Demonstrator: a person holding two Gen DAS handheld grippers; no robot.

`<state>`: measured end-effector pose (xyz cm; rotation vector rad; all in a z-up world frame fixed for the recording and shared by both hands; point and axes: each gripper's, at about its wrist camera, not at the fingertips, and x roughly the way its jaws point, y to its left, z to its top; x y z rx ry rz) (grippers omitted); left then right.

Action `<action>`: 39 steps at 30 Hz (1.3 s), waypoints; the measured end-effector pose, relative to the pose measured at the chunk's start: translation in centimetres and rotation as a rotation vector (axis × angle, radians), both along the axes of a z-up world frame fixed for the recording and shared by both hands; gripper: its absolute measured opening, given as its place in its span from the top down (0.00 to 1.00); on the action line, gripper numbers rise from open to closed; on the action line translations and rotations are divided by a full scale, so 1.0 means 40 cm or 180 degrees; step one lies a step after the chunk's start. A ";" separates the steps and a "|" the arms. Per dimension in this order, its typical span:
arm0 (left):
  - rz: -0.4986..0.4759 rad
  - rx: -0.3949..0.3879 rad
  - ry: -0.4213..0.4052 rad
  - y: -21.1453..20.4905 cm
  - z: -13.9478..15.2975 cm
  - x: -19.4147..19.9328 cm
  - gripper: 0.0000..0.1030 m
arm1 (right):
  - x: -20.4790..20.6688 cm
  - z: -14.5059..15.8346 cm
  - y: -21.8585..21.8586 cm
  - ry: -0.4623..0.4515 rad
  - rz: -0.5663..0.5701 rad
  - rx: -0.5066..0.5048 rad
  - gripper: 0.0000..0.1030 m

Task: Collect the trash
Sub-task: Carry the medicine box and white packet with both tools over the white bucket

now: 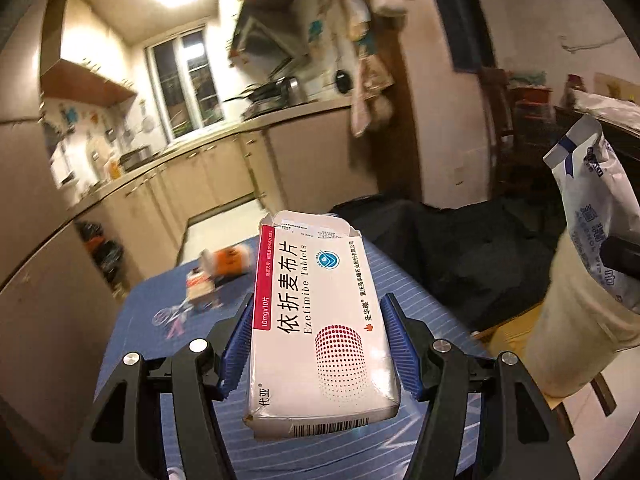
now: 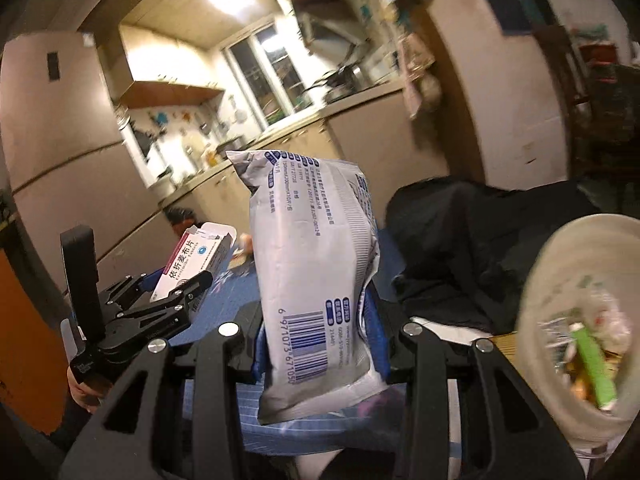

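Blur smears the kitchen behind my grippers, and the small items on the blue table [image 1: 132, 320] are unreadable. My left gripper [image 1: 318, 344] clamps a white tablet box [image 1: 316, 320] across its width, jaws moderately wide. My right gripper [image 2: 320, 344] pinches a grey wipes packet [image 2: 316, 272] upright, jaws narrower. A trash bin [image 2: 536, 280], partly cropped, sits right.
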<state>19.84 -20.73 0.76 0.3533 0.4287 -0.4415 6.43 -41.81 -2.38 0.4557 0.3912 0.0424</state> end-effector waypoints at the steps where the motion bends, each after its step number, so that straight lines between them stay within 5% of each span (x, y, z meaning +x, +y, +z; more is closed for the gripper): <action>1: -0.0057 0.0005 -0.0012 -0.024 0.004 -0.008 0.39 | -0.016 0.003 -0.016 -0.0013 -0.0058 -0.0004 0.63; 20: -0.1098 0.0127 -0.0126 -0.490 0.006 -0.170 0.39 | -0.285 -0.012 -0.283 -0.0006 -0.1191 -0.0132 0.63; 39: -0.1662 0.0266 -0.0122 -0.758 -0.065 -0.280 0.39 | -0.361 -0.059 -0.395 0.0311 -0.1692 -0.0442 0.63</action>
